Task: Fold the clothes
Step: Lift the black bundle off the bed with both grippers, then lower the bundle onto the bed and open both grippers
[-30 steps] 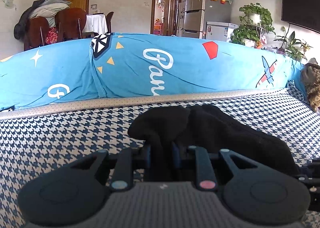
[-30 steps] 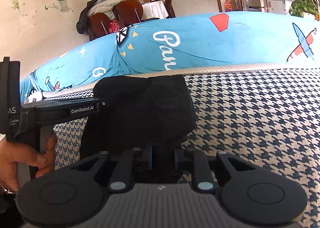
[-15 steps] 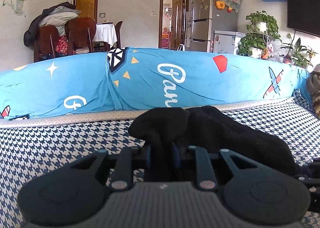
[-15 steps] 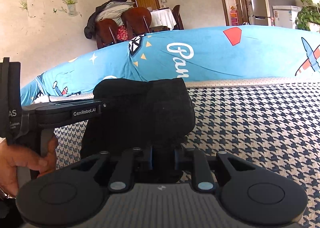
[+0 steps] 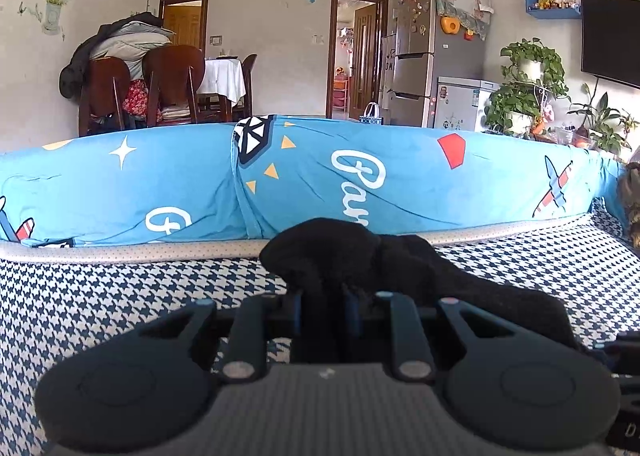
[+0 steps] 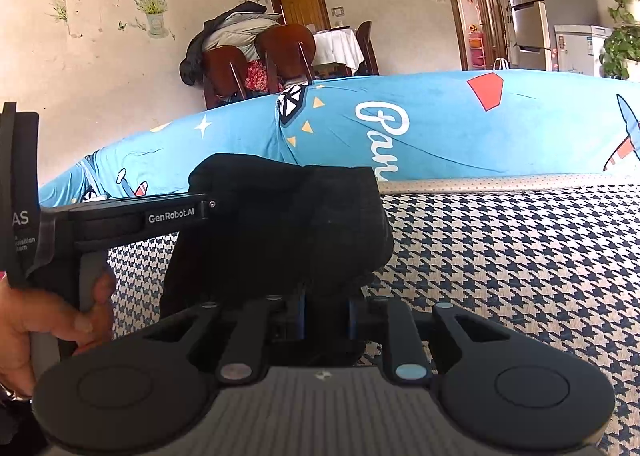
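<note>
A black garment (image 5: 400, 268) hangs bunched over the houndstooth bed cover (image 5: 100, 296). My left gripper (image 5: 323, 308) is shut on one bunched edge of it, the cloth bulging up above the blue pads. In the right wrist view the same black garment (image 6: 288, 224) drapes in a thick fold, and my right gripper (image 6: 325, 310) is shut on its lower edge. The left gripper's body (image 6: 132, 216), marked GenRobot.AI, reaches into the cloth from the left, held by a hand (image 6: 44, 316). The fingertips of both grippers are hidden by cloth.
A long blue printed bolster (image 5: 320, 176) runs along the far edge of the bed. Behind it are wooden chairs (image 5: 172, 88) piled with coats, a fridge (image 5: 432, 44), potted plants (image 5: 528, 88) and a wall television (image 5: 612, 40). Patterned cover stretches to the right (image 6: 520, 256).
Both grippers have risen a little with the black garment, and the views tilted up: the bolster sits lower in the frames and more of the room shows. The grips are unchanged.
</note>
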A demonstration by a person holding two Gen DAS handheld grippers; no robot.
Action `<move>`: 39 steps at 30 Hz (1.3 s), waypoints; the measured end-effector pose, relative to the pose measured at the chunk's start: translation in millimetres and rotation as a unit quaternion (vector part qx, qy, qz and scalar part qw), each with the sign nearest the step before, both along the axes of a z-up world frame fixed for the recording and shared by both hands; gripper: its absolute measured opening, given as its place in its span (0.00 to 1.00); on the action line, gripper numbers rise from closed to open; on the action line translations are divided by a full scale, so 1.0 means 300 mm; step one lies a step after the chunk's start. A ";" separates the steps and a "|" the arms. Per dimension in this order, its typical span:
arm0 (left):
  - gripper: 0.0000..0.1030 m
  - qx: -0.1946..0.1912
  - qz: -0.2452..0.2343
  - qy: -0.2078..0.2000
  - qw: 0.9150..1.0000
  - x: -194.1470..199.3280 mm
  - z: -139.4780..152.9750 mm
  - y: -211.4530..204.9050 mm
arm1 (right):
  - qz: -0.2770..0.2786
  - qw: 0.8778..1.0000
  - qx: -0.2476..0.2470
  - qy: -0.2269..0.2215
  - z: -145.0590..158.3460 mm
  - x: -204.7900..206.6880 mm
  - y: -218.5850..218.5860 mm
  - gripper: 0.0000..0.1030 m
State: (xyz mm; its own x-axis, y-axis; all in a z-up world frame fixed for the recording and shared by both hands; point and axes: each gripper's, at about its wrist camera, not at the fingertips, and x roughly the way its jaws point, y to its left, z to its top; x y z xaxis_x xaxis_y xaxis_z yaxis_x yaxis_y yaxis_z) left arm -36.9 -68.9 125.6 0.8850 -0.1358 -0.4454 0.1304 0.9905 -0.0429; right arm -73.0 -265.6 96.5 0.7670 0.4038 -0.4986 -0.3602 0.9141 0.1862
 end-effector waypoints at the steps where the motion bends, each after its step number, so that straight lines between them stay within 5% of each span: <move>1: 0.19 -0.001 0.000 -0.001 1.000 0.001 0.001 -0.001 | 0.000 1.000 0.000 0.000 0.000 0.000 0.002 0.19; 6: 0.19 0.000 0.003 0.012 1.000 0.030 -0.014 -0.002 | -0.004 1.000 -0.003 0.007 -0.016 0.011 0.004 0.19; 13: 0.26 -0.023 0.044 0.091 0.995 0.094 -0.109 0.071 | 0.031 0.989 -0.052 0.137 -0.148 0.046 0.027 0.27; 16: 0.39 -0.032 0.052 0.087 0.994 0.091 -0.114 0.116 | 0.032 0.990 -0.063 0.122 -0.142 0.028 0.006 0.38; 20: 0.51 -0.042 0.068 0.070 0.994 0.083 -0.096 0.160 | 0.010 0.991 -0.053 0.118 -0.131 0.026 -0.043 0.38; 33: 0.53 -0.035 0.077 0.092 0.992 0.075 -0.121 0.203 | -0.025 0.996 -0.043 0.077 -0.088 0.012 -0.062 0.38; 39: 0.56 -0.026 0.051 0.120 0.991 0.071 -0.160 0.196 | -0.017 0.993 -0.047 0.103 -0.114 0.037 -0.040 0.38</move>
